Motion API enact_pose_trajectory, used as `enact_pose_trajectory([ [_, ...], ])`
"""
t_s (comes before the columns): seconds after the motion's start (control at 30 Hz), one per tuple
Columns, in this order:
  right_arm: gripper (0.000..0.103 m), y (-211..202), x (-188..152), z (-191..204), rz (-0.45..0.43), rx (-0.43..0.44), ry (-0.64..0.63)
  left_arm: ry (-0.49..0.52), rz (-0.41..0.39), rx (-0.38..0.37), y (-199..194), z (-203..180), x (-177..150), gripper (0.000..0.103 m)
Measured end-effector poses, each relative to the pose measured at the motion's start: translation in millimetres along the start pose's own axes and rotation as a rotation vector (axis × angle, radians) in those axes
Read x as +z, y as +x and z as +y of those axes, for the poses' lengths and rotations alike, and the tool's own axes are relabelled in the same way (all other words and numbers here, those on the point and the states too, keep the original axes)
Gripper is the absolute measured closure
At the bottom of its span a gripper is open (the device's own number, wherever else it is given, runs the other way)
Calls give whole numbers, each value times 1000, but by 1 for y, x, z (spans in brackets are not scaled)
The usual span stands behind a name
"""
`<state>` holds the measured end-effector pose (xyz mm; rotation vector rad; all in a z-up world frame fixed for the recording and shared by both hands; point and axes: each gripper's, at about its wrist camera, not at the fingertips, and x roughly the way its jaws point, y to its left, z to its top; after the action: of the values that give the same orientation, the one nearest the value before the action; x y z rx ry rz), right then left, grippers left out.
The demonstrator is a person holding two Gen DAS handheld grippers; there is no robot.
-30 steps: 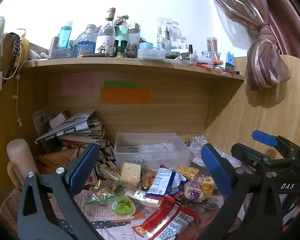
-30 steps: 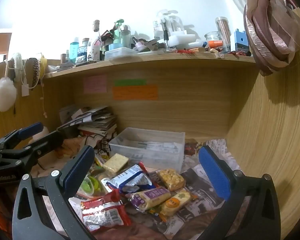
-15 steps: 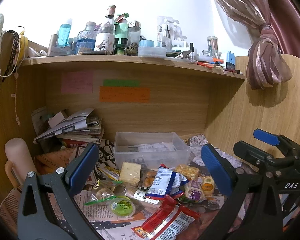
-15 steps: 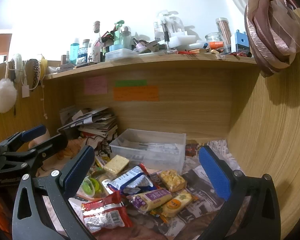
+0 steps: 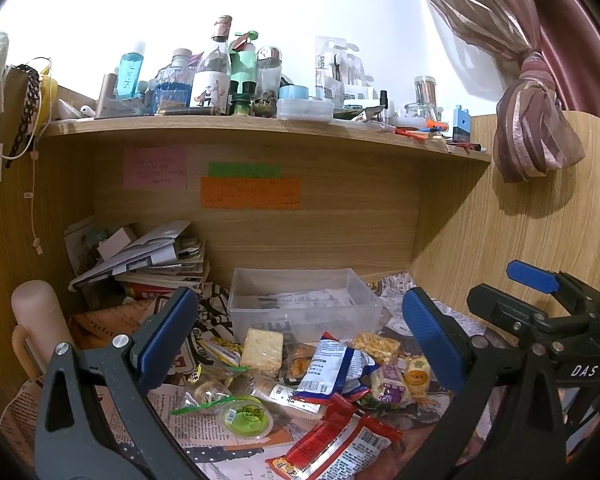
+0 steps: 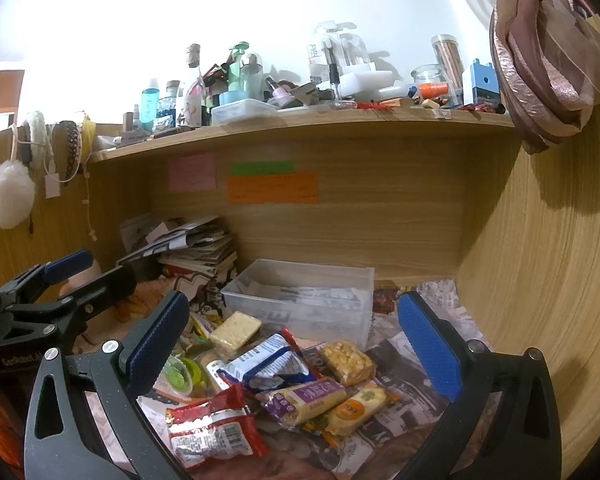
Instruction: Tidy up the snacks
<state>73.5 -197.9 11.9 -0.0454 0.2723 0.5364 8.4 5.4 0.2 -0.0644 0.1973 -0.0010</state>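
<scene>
Left gripper [image 5: 300, 344] spread wide, nothing btwn its blue pads, hanging above the near edge of the snack pile. Right gripper [image 6: 294, 344] likewise released & empty, just right of the left one.

Snacks lie loose on newspaper [image 6: 412, 364], all outside the bin: red packet [image 6: 216, 424] nearest, blue-white packet [image 6: 268, 364] behind it, purple bar [image 6: 306, 398] touching yellow bar [image 6: 358, 406] on the right, orange crispy bar [image 6: 346, 360] farther right, pale cracker pack [image 6: 236, 328] & green jelly cup [image 5: 246, 416] on the left.

Clear plastic bin [image 6: 300, 300] sits just behind the pile, w/ no snack inside. Stack of magazines [image 5: 156, 260] far left; cluttered shelf [image 5: 260, 124] above.
</scene>
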Motion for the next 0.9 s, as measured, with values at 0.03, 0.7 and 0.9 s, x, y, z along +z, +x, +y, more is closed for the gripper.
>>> enact_pose_trajectory([
  [0.03,0,0,0,0,0,1,1,0,0,0,0,0,0,0],
  [0.7,0,0,0,1,1,2,2,-3,1,-1,1,1,0,0],
  [0.9,0,1,1,3,2,4,4,-10,1,3,1,3,0,0],
])
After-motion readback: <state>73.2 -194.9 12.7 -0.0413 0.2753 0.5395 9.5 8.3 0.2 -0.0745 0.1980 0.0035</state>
